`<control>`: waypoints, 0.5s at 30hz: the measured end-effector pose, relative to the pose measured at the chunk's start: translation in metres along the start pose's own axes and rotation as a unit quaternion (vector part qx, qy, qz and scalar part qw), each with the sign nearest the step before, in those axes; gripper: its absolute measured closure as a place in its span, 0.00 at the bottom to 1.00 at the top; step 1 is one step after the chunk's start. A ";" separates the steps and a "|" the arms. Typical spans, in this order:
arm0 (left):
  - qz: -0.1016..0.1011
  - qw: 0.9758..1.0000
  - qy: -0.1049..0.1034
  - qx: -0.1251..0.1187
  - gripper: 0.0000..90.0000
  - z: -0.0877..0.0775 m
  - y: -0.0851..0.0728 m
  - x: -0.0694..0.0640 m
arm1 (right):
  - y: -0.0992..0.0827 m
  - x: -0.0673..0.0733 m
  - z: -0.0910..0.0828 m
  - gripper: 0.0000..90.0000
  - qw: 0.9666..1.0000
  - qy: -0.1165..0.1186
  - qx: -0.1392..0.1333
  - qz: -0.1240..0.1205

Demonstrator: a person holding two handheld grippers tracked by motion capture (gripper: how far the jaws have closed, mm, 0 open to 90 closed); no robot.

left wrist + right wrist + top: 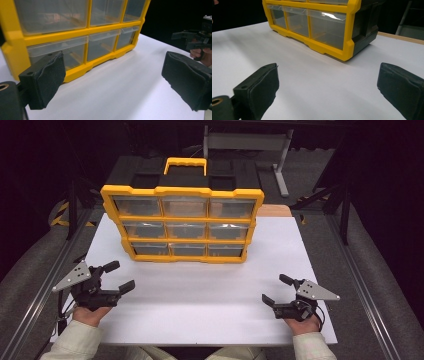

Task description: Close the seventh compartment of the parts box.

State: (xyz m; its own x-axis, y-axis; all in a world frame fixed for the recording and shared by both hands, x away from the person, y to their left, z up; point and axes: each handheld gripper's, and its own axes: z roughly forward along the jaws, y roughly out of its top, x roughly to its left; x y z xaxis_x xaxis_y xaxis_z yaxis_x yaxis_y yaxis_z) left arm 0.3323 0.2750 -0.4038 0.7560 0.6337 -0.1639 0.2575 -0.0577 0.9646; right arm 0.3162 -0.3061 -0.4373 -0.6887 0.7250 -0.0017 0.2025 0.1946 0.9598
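the left tool (120, 276) sits low over the white counter (200, 290), in front of the organizer's left corner and a little apart from it, held from behind by a hand (91, 312) in a pale sleeve (75, 342). it points toward the organizer's lower drawers, and its padded jaws are spread wide with only bare counter between them. the right tool (274, 289) rests in front of the organizer's right corner, farther from it, angled inward toward the organizer; its jaws are spread wide too, with nothing between them.

the organizer (182, 222) stands upright toward the far side of the counter, its front facing the person. it has a yellow frame, a black body and a yellow handle (185, 165) on top. three rows of three clear drawers fill the front, all pushed in. what lies inside the drawers is too faint to make out.
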 end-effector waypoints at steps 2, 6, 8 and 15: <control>0.000 1.000 -0.001 -0.005 0.07 -0.005 -0.002 0.001 | 0.000 0.000 0.000 0.05 1.000 -0.001 0.001 0.000; 0.002 1.000 0.000 -0.010 0.07 -0.013 -0.008 0.002 | 0.000 0.000 0.000 0.05 1.000 -0.002 0.002 0.000; 0.007 1.000 0.007 -0.011 0.07 -0.016 -0.012 0.002 | -0.001 0.000 0.000 0.05 1.000 -0.002 0.001 0.001; 0.003 1.000 0.009 -0.024 0.07 -0.026 -0.026 0.006 | -0.001 0.000 0.000 0.05 1.000 -0.001 0.000 0.001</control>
State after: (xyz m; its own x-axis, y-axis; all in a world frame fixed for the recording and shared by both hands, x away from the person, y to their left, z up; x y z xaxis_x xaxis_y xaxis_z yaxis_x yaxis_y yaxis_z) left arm 0.3145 0.3006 -0.4244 0.7470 0.6467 -0.1541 0.2234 -0.0259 0.9744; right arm 0.3159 -0.3064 -0.4378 -0.6875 0.7262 -0.0005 0.2041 0.1940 0.9595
